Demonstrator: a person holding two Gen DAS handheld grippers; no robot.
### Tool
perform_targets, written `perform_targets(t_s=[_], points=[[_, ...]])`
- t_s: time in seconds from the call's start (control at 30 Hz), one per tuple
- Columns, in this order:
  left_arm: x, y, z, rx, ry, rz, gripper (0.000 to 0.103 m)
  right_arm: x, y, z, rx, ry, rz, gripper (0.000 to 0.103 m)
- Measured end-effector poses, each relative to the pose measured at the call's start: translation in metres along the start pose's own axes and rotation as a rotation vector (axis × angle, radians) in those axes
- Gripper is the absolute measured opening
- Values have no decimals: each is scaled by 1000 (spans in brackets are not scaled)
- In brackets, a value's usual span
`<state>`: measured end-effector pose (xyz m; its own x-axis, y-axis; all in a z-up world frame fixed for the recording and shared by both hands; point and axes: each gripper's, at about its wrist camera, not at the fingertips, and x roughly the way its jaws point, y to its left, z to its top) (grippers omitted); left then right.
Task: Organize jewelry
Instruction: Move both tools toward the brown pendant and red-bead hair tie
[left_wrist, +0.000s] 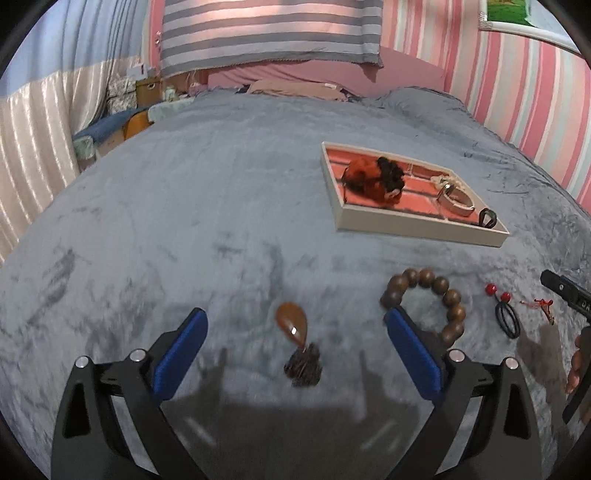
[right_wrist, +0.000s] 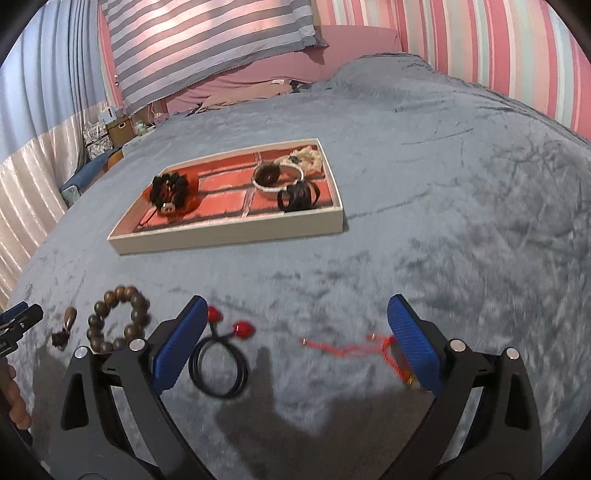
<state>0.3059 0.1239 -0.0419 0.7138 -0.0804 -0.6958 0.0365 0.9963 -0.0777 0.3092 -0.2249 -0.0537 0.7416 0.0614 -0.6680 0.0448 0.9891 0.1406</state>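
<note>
A white jewelry tray (left_wrist: 417, 226) (right_wrist: 229, 236) with pink compartments lies on the grey bed and holds a red and black scrunchie (left_wrist: 373, 179) (right_wrist: 170, 192), a white bangle (left_wrist: 458, 201) (right_wrist: 279, 181) and dark pieces. My left gripper (left_wrist: 295, 328) is open, its fingers either side of a brown teardrop pendant with a dark tassel (left_wrist: 295, 343) (right_wrist: 66, 325). A wooden bead bracelet (left_wrist: 428, 299) (right_wrist: 122, 317) lies by its right finger. My right gripper (right_wrist: 295, 325) is open above a black hair tie with red beads (right_wrist: 221, 354) (left_wrist: 504, 310) and a red string bracelet (right_wrist: 369, 347) (left_wrist: 539, 306).
The grey plush blanket (left_wrist: 184, 221) (right_wrist: 461, 203) covers the whole bed. A striped pillow (left_wrist: 269, 33) (right_wrist: 207, 40) stands at the headboard. Curtains and a bedside box (left_wrist: 147, 88) are at the left. A striped pink wall (right_wrist: 480, 44) runs along the right.
</note>
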Motion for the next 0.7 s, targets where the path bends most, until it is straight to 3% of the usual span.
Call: perform_targets(t_s=[0.47, 0.7], points=[[-2, -7, -32, 10, -27, 63, 96, 5, 24, -33, -75, -5, -58, 95], [7, -8, -36, 19, -21, 61, 96, 9, 27, -37, -96, -3, -57, 89]])
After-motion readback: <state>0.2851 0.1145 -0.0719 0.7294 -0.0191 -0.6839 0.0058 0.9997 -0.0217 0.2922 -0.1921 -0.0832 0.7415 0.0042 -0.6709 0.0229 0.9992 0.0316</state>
